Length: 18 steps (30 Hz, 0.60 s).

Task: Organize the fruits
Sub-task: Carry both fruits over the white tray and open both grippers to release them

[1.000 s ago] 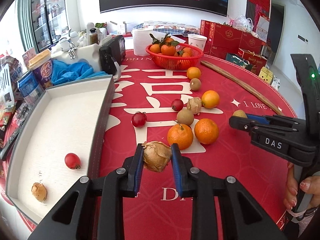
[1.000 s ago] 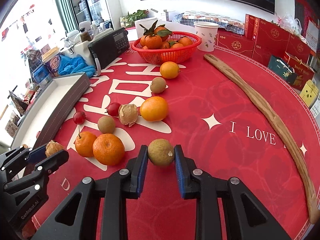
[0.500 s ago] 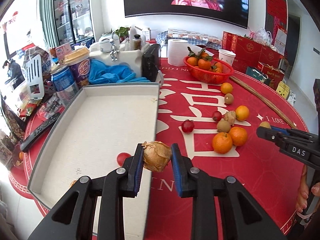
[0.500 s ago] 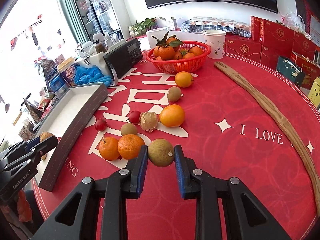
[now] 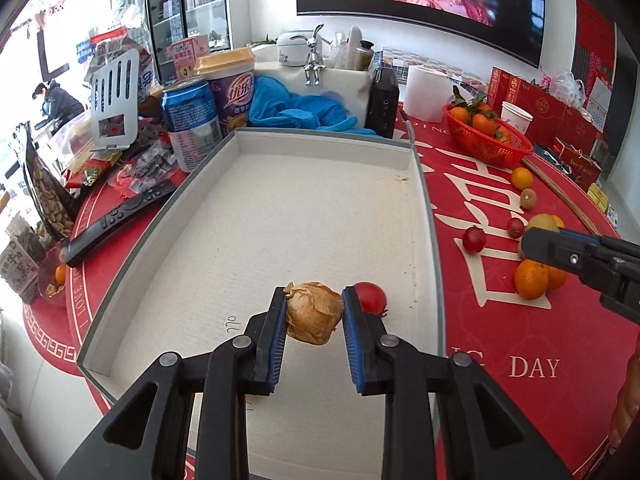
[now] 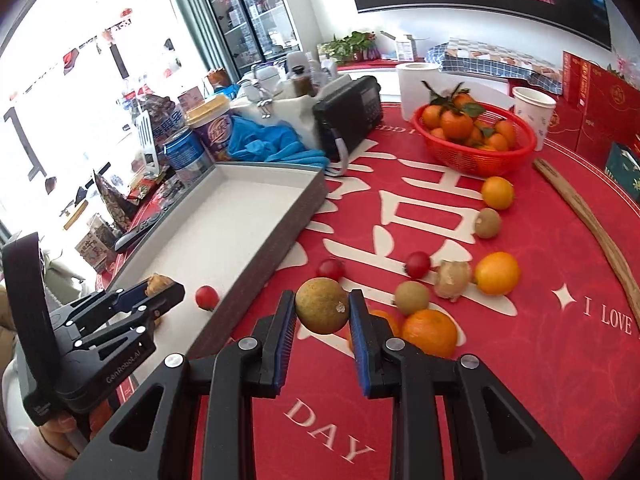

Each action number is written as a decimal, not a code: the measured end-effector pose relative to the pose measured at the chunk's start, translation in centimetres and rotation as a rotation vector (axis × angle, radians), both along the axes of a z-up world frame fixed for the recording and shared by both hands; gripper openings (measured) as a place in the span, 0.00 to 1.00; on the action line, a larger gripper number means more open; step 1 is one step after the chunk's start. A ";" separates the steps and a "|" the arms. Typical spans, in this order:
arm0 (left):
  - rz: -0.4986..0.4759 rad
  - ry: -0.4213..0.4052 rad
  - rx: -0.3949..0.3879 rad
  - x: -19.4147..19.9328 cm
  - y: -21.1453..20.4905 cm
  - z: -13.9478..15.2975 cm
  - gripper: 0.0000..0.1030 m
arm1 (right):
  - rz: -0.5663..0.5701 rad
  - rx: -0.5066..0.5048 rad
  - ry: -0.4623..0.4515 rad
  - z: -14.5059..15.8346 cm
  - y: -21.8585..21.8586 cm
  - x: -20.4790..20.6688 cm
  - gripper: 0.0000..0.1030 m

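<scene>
Papery brown, crinkled husk fruit point(image 5: 313, 312) is pinched between the blue pads of the left tool point(image 5: 314, 318), and that tool now hangs over the white floor of the grey-walled tray point(image 5: 304, 200). A second ago it was over the red counter point(image 5: 520, 340) with the tray off at nine o'clock; now the tray fills the left wrist view from six to twelve o'clock. Just behind the right pad at one o'clock lies a red cherry tomato point(image 5: 371, 298) on the tray floor, which earlier sat far off at eight o'clock.

Over on the other side, the right tool point(image 6: 322, 312) is clamped on a round, dull green-brown fruit point(image 6: 322, 305), held clear above the counter. It has swung toward the tray too: the tray's dark wall now runs close at ten o'clock, where before it lay well away. From the right wrist view, the left tool shows at eight o'clock above the tray with the husk fruit in its tips.

Loose fruit on the counter has not moved: two oranges point(image 6: 430, 332) just beyond the right tool at three o'clock, a kiwi point(image 6: 412, 298), a second husk fruit point(image 6: 454, 279), two more cherry tomatoes point(image 6: 418, 264), and the red basket point(image 6: 476, 156) of tangerines at one o'clock.
</scene>
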State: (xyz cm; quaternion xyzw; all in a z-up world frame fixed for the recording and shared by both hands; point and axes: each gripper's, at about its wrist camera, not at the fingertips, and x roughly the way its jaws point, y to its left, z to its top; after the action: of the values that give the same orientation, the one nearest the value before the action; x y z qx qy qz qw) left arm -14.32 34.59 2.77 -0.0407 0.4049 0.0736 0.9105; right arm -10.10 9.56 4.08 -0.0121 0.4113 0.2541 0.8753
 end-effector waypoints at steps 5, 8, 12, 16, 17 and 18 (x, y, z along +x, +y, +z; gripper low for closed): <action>0.016 0.027 -0.020 -0.2 1.2 -1.1 0.28 | 0.066 -0.001 0.020 -0.3 4.3 0.7 0.27; 0.017 0.031 -0.023 -0.3 1.5 -1.4 0.28 | 0.098 -0.006 0.026 -0.6 6.8 1.2 0.27; 0.011 0.043 -0.021 -0.2 1.6 -1.7 0.28 | 0.125 -0.026 0.047 -1.5 9.4 2.0 0.27; 0.003 0.050 -0.025 -0.3 1.7 -1.9 0.28 | 0.132 -0.065 0.088 -3.0 10.5 2.4 0.27; 0.002 0.047 -0.020 -0.4 1.6 -1.9 0.28 | 0.130 -0.074 0.097 -3.3 10.5 2.4 0.27; 0.000 0.046 -0.018 -0.4 1.6 -1.8 0.29 | 0.131 -0.077 0.099 -3.5 10.5 2.4 0.27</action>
State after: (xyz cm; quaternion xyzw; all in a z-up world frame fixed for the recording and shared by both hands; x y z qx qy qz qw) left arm -14.76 36.19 0.92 -0.0471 0.4266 0.0708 0.9004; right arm -7.74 20.01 0.56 -0.0599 0.4619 0.2950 0.8343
